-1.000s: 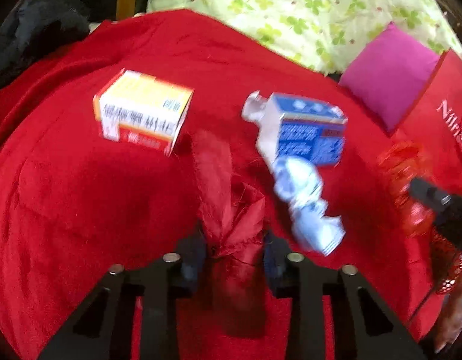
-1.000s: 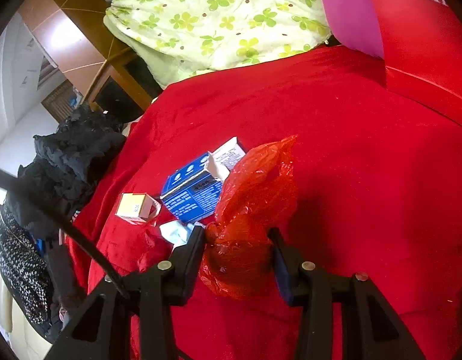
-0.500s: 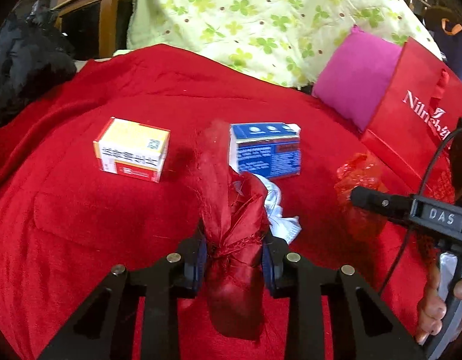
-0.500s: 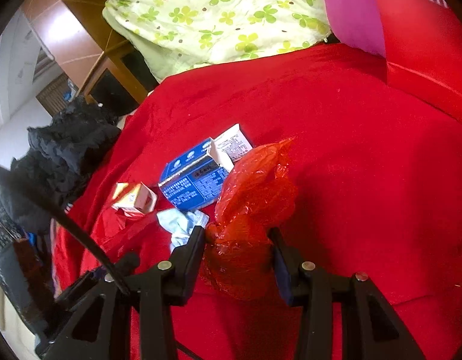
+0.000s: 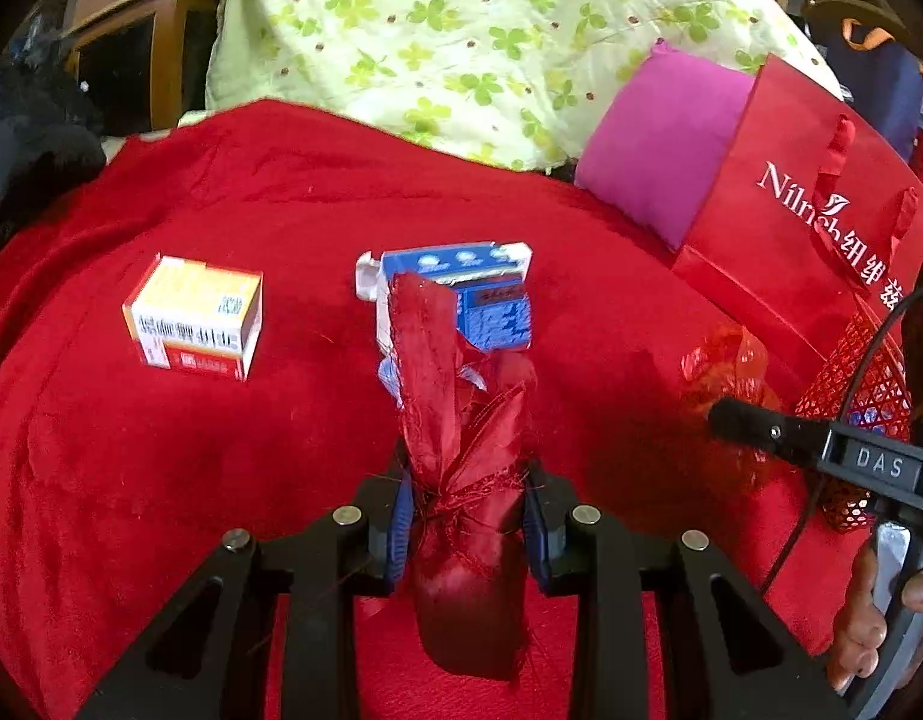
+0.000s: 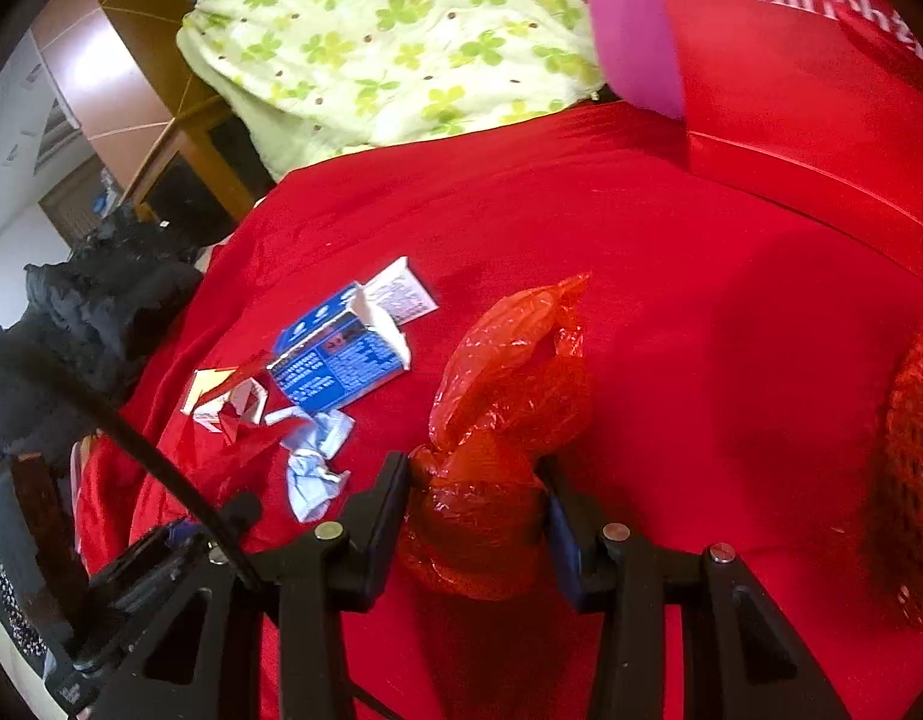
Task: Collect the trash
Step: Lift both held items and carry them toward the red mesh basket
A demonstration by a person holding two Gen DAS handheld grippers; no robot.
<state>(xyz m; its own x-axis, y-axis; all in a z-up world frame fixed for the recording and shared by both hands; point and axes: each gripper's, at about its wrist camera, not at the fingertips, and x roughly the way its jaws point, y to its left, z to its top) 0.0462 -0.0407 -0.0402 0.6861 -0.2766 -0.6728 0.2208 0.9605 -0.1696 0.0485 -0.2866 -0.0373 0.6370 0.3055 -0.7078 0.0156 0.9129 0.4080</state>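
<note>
While left hand-held gripper (image 5: 467, 516) clamps dark red cloth scrap (image 5: 461, 420) | right hand-held gripper (image 6: 476, 510) clamps red plastic bag (image 6: 509, 384)

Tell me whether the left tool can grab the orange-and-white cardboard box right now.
Probably not: the left tool is shut on a dark red cloth scrap, though the orange-and-white cardboard box lies unobstructed.
</note>
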